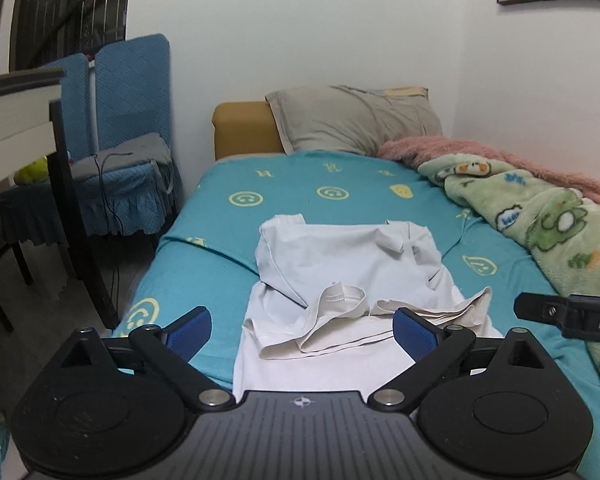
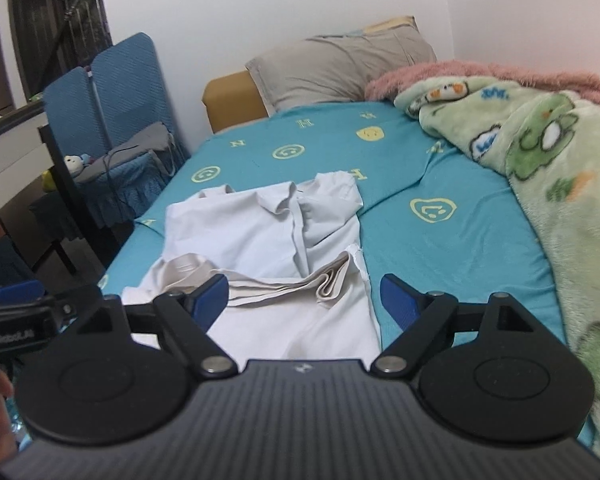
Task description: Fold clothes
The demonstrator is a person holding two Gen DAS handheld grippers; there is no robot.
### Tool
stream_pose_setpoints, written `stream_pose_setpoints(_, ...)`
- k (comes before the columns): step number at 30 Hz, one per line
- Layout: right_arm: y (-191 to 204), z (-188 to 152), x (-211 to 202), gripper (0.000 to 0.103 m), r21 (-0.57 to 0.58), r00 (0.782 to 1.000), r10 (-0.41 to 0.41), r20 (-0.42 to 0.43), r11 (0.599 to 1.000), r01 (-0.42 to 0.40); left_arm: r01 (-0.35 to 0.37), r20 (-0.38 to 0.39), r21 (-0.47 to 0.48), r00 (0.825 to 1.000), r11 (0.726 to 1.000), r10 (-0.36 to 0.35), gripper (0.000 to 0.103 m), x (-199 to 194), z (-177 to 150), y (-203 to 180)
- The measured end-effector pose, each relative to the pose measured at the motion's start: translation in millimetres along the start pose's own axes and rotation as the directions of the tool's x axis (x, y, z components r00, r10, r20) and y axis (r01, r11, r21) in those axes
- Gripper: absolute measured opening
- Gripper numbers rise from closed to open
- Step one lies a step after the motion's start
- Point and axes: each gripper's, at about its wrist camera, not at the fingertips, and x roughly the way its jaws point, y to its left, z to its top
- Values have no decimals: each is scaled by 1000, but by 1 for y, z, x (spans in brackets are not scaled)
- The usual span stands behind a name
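Pale shirt lying on the teal bed, lower edge doubled up in a bunched band, probably a fold just laid. Left tongs and right tongs both spread wide, gripping nothing, poised above the near cloth.

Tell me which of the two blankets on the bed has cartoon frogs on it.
The green blanket, lying nearer the shirt. The pink blanket behind it is plain and fluffy.
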Motion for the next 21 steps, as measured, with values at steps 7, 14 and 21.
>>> stream_pose_setpoints(7, 10, -3, -35, 84, -32, 999, 10, 52, 999, -8, 0, 28, -37, 1000, 999, 1, 101, -40, -6, 5)
stream_pose_setpoints(14, 13, -5, -40, 84, -32, 997, 16, 71, 999, -14, 6, 9, -33, 1000, 999, -6, 101, -48, -10, 0)
stream_pose_setpoints(21, 11, -5, -30, 84, -19, 999, 10, 50, 1000, -9, 11, -83, -35, 996, 999, -14, 101, -40, -13, -5)
